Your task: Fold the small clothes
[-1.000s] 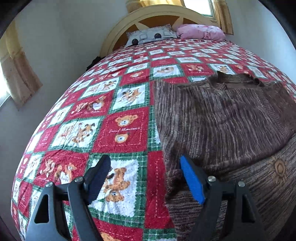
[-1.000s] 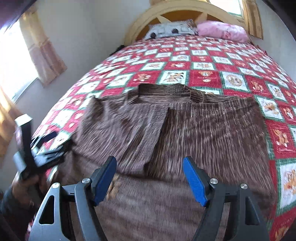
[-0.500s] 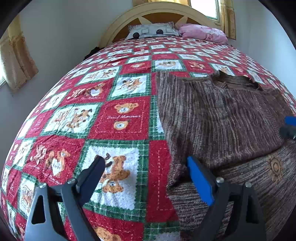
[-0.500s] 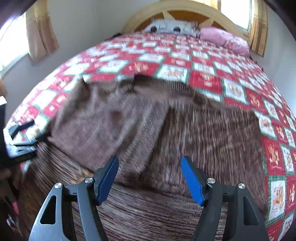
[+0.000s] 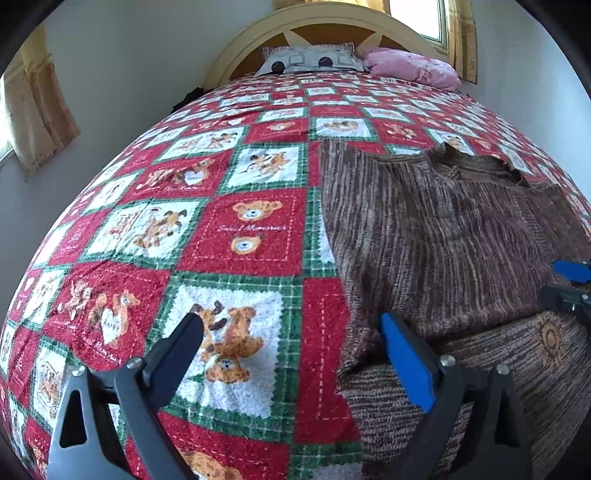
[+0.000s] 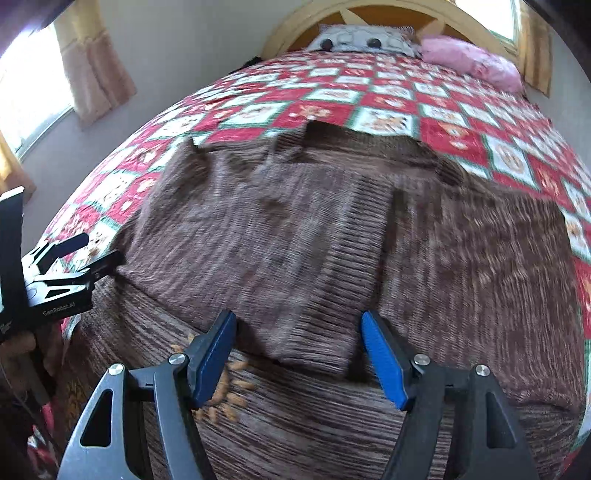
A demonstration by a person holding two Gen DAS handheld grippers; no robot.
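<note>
Left wrist view: left gripper (image 5: 291, 350) spread wide, holding nothing, fingers (image 5: 406, 363) apart over the near end of the bed. Brown knitted sweater (image 5: 443, 236) spread flat on the red, white and green teddy-bear quilt (image 5: 243, 229), beyond and to the right of the blue-padded finger, its left edge running away just past that finger; near end of the folded-in sleeve just beside that pad, with the dark finger over bare quilt. Far to the right, at the frame edge, tip of the right gripper (image 5: 570, 284) over the sweater. Past the fingers, far off, a grey patterned pillow (image 5: 310, 61) and a pink pillow (image 5: 413, 68) against a curved yellow headboard (image 5: 306, 22). Right wrist view, somewhat blurred: right gripper (image 6: 299, 360) also wide open and empty, both blue pads low over the sweater (image 6: 295, 229), the sleeve's lower end lying between them. Well to the left of the fingers, the left gripper (image 6: 74, 258) at the sweater's left edge, open. Curtain (image 6: 92, 62) at a window far to the left.
</note>
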